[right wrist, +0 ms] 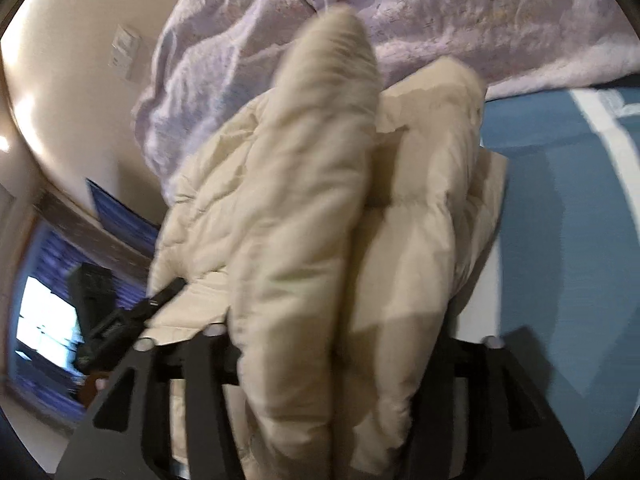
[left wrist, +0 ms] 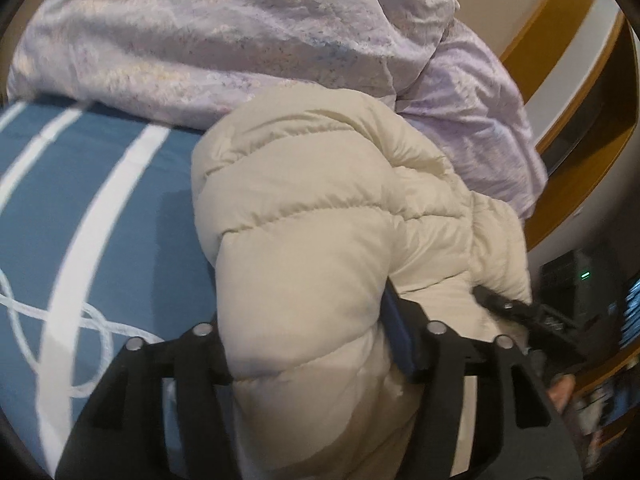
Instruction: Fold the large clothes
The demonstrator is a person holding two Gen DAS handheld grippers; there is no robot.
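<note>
A cream quilted puffer jacket lies bunched on a blue bed sheet with white stripes. My left gripper is shut on a thick fold of the jacket; the padding bulges between its jaws and hides the left finger. In the right wrist view the jacket fills the middle, and my right gripper is shut on another thick fold, its fingertips buried in the fabric. The other gripper's black finger shows at the jacket's edge in each view, in the left wrist view and in the right wrist view.
A crumpled pale lilac duvet lies heaped behind the jacket, also in the right wrist view. A wooden bed frame or trim and a dark device with a green light are at the right. A bright window shows at the left.
</note>
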